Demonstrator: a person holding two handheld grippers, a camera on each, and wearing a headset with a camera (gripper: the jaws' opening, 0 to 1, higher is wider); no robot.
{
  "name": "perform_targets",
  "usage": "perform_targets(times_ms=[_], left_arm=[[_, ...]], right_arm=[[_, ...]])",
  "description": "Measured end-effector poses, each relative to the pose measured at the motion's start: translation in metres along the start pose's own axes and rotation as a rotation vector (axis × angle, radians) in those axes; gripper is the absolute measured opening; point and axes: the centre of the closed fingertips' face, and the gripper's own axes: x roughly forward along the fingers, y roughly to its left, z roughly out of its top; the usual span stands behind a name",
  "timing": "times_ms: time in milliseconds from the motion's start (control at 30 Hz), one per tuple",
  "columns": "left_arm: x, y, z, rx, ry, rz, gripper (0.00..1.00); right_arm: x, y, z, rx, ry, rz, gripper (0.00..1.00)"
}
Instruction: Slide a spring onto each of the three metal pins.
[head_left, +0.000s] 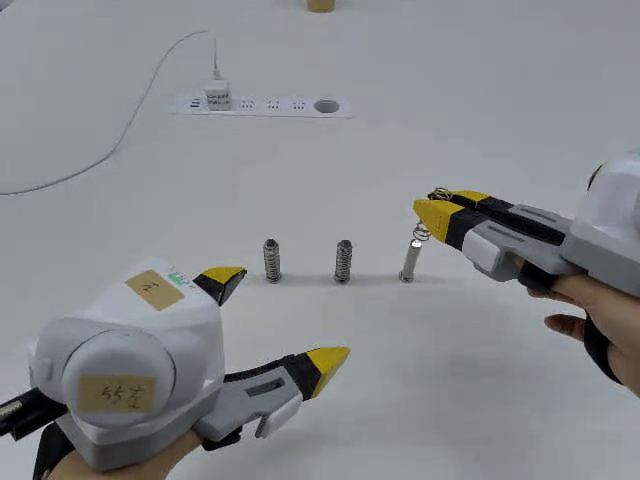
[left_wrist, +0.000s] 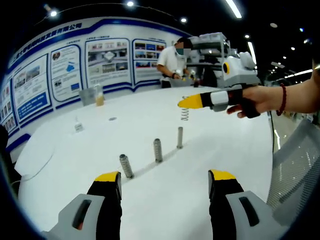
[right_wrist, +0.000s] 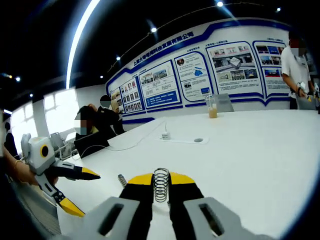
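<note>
Three metal pins stand in a row on the white table. The left pin (head_left: 271, 260) and the middle pin (head_left: 343, 260) each carry a spring. The right pin (head_left: 409, 262) is bare. My right gripper (head_left: 432, 204) is shut on a small spring (head_left: 421, 233), which hangs from its tips just above the bare pin's top. In the left gripper view the spring (left_wrist: 185, 114) hangs a little above and to the right of that pin (left_wrist: 180, 137). The right gripper view has the spring (right_wrist: 161, 184) pinched between the yellow tips. My left gripper (head_left: 280, 318) stands open at the front left, nothing in it.
A white power strip (head_left: 262, 104) with a plugged charger and cable lies farther back on the table. A brown roll (head_left: 320, 5) sits at the far edge. A person (left_wrist: 172, 60) stands beyond the table, next to a cup (left_wrist: 100, 97).
</note>
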Motion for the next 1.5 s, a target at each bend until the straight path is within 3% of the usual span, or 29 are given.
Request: perform_targets(times_ms=[467, 800, 1033, 1267, 1500], left_arm=[[0.001, 0.003, 0.0, -0.018, -0.006, 0.011, 0.82], [0.002, 0.003, -0.003, -0.039, -0.003, 0.007, 0.89], [0.003, 0.005, -0.003, -0.045, -0.007, 0.008, 0.9], [0.004, 0.005, -0.006, -0.044, 0.008, 0.012, 0.9], [0.004, 0.005, -0.007, -0.036, 0.016, 0.013, 0.88]], right_arm=[[0.008, -0.011, -0.011, -0.006, 0.006, -0.031, 0.12], [0.011, -0.012, -0.021, -0.046, 0.04, -0.041, 0.12], [0.012, -0.011, -0.028, -0.075, 0.052, -0.05, 0.12], [0.014, -0.013, -0.038, -0.056, 0.069, -0.06, 0.12], [0.015, -0.011, -0.037, -0.075, 0.063, -0.061, 0.12]])
